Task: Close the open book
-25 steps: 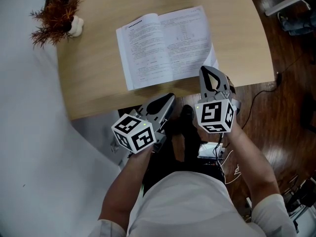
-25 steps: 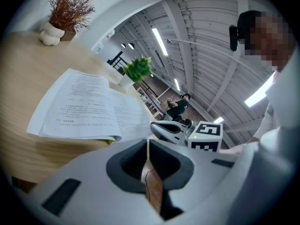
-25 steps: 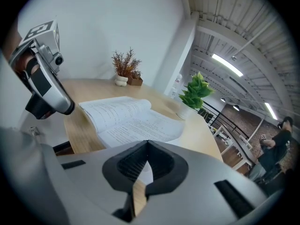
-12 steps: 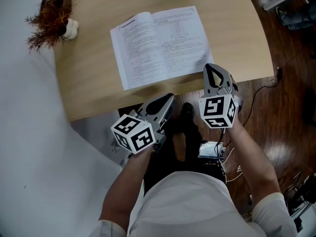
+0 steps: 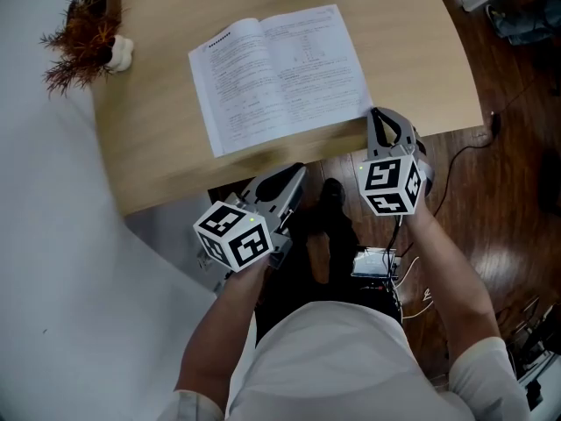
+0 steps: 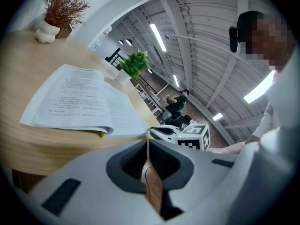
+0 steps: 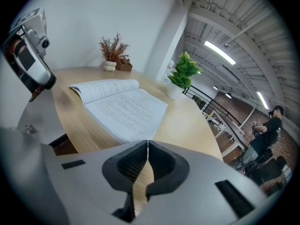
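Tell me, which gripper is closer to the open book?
Right. The right gripper sits just beside the near right corner of the open book, while the left gripper hangs off the near edge of the table, short of the book's front edge.

We can read no text here. The open book [image 5: 279, 73] on the tabletop [image 5: 158, 147] carries lines of small black print across both pages, too fine to make out in any view. The cubes on the left gripper [image 5: 296, 172] and right gripper [image 5: 378, 113] show black-and-white square patterns, not letters.
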The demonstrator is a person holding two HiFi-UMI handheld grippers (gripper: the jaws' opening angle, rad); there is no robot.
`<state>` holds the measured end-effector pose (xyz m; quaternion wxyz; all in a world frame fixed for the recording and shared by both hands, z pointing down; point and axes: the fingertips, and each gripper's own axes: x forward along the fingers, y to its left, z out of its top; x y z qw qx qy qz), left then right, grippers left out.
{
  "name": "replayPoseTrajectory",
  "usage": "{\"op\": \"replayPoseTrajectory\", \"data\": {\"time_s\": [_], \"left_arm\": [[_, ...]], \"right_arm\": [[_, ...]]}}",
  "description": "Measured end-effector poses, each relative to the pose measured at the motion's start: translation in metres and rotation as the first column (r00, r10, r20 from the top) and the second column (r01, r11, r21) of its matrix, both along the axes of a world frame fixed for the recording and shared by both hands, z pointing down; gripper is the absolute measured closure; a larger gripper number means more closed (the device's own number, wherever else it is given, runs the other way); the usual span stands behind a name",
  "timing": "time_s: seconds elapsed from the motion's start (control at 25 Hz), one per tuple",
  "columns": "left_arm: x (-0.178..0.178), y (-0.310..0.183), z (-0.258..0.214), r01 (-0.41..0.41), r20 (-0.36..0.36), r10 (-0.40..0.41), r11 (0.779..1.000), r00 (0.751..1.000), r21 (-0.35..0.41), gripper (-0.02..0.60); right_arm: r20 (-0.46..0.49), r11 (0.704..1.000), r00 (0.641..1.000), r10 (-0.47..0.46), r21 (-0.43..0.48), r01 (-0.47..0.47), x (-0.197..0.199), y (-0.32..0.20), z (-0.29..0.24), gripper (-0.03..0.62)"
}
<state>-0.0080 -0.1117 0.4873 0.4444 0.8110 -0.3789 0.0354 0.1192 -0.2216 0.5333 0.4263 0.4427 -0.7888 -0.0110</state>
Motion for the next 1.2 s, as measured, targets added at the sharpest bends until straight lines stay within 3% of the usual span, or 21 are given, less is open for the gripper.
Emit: {"op": "replayPoseTrajectory", "data": {"time_s": [0.36,0.72,1.2], "left_arm": [[0.001,0.006,-0.009,-0.012,0.011,0.012,1.0,1.0,0.009,0.583],[0.0,0.008,-0.026,-0.017,0.016,0.016,0.999,1.0,0.05,0.583],[-0.007,0.014,-0.056,-0.022,0.013,0.021,0.994,1.0,0.105,0.583]], "right_arm": [[-0.001,0.997,0.998,0.058,-0.041,-0.058,0.022,0.006,0.001,0.591],[0.108,0.994,0.989,0.1,-0.054,-0.095,0.024,0.011,-0.02,0.591],[0.153,0.995,0.985,0.086,-0.067,-0.076,0.015,0.033,-0.05,0.591]]}}
